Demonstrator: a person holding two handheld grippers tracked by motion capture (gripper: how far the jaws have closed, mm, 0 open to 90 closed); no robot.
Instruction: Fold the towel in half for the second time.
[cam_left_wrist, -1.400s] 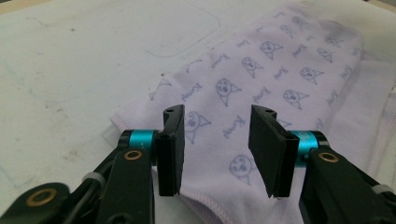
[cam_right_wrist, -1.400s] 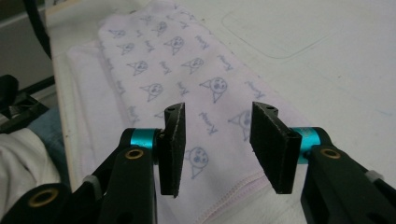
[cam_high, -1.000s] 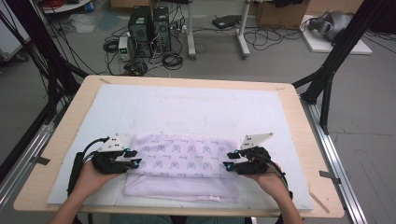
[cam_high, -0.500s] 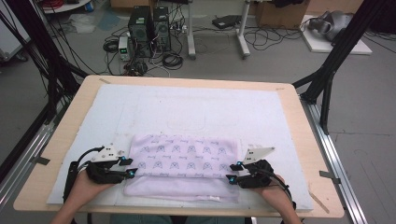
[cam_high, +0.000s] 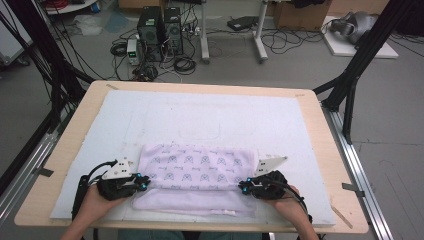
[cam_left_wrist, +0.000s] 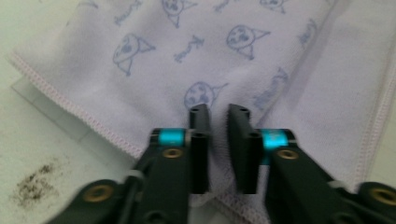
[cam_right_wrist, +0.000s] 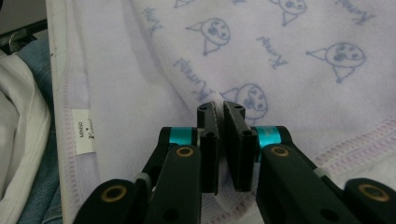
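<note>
A table (cam_high: 320, 130) is filling the frame's middle, a white mat (cam_high: 210, 120) covering it. A lilac towel (cam_high: 195, 167) is lying folded at lower centre. The left gripper (cam_high: 141, 184) and right gripper (cam_high: 243, 187), jaws having just closed, are each pinching a side fold of the towel, probably for another fold.

Both hands rest low at the near table edge, wrists level. The left gripper (cam_high: 141, 186) and right gripper (cam_high: 242, 187) point inward, jaws just closed, each pinching cloth
</note>
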